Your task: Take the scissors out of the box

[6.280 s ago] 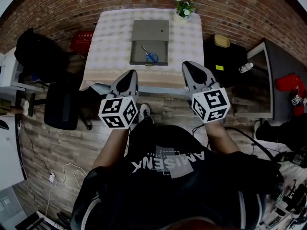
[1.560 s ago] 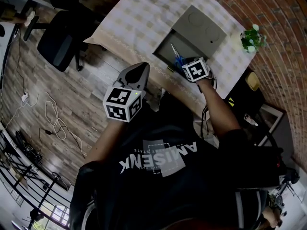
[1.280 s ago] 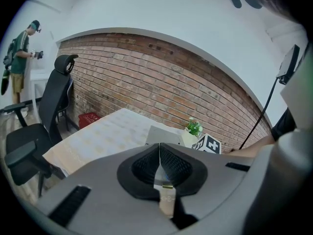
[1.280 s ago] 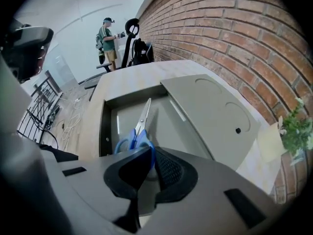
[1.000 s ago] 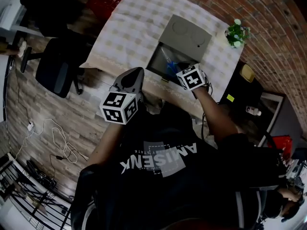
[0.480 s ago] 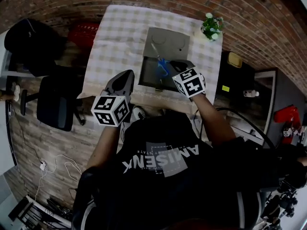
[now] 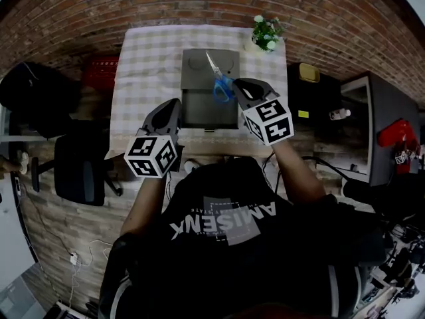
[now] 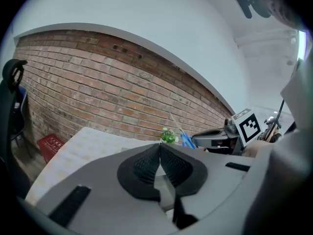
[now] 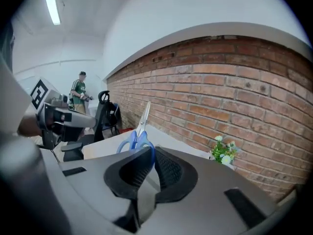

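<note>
Clamped: right claw [image 7: 240, 85] has its jaws squeezed on the blue handle of the scissors [image 7: 216, 80], blades pointing up and away. Checked-cloth table [image 7: 143, 72] carries the grey box [image 7: 209, 109], open, lid lying flat behind the tray; tray looks bare. Left claw [image 7: 171, 108] is pinched together on nothing, over the table's near edge just beside the box. From the head view, the scissors are held in the air over the lid. Small potted plant [image 7: 265, 32] sits at the far corner. Step: extraction, lift looks done. Next: carry sideways clear of the box, lower onto bare cloth, keep blade tips off the plant, then release.
</note>
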Demonstrator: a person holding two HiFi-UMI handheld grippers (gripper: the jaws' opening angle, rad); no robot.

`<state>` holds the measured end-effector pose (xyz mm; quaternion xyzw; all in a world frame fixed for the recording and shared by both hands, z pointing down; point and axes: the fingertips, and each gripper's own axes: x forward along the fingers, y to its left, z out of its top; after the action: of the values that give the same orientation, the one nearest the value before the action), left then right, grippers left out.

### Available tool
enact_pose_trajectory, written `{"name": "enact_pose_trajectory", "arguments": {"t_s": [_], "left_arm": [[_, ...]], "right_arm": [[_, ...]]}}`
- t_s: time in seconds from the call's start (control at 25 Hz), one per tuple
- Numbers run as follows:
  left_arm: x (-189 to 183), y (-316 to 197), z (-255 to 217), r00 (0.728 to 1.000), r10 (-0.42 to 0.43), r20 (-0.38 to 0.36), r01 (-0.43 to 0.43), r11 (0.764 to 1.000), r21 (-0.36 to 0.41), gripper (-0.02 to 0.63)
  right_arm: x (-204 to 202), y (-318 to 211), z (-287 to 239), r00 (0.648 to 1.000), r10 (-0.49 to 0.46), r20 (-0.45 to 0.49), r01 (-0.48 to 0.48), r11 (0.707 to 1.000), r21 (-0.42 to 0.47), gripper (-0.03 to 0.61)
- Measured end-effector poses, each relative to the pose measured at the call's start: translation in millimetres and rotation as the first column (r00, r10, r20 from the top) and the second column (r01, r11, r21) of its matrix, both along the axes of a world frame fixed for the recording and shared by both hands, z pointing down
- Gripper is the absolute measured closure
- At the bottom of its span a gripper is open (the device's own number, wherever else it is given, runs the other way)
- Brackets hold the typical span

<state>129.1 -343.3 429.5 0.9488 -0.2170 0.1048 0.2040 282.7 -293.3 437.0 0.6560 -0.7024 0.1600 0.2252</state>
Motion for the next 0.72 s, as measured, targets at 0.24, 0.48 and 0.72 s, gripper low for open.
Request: {"name": "enact_pose_trajectory", "arguments": {"t_s": [0.24, 0.48, 0.72], "left_arm": [[22, 7, -38, 0.998, -0.033, -0.057, 0.037, 0.997, 0.065, 0.600], [41, 16, -67, 0.995, -0.041, -0.094, 0.049, 0.995, 0.086, 0.600], [51, 23, -100, 0.991, -0.050, -0.125, 0.072, 0.981, 0.179, 0.600]], "right_arm": [[24, 25, -50, 0.999, 0.040, 0.033, -0.043, 0.993, 0.109, 0.522], [48, 50, -94, 0.997, 0.074, 0.033, -0.079, 0.973, 0.216, 0.522], [68, 74, -123, 0.993, 0.107, 0.054, -0.118, 0.948, 0.296, 0.522]]}}
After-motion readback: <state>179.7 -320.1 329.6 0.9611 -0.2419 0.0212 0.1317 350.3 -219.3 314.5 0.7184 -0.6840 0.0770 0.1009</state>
